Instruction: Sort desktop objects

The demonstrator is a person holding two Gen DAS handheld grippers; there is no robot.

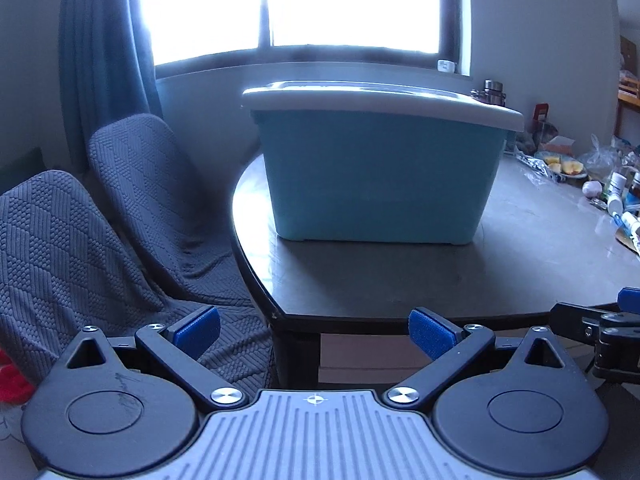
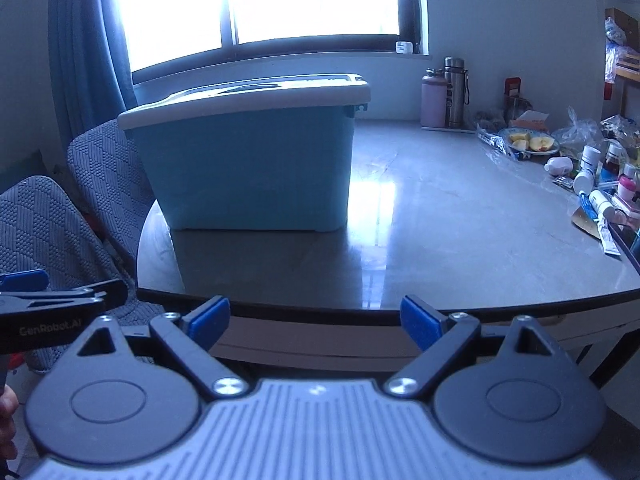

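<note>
A light blue storage bin with a white lid shut on it stands on the dark table; it also shows in the right wrist view. Small bottles, tubes and jars lie in a cluster at the table's right side. My left gripper is open and empty, held off the table's near edge, in front of the bin. My right gripper is open and empty at the near edge, right of the bin. Each gripper's side shows in the other's view.
Two chairs with grey knit covers stand left of the table. A plate of cut fruit, plastic bags and two flasks sit at the far right. A bright window and blue curtain are behind.
</note>
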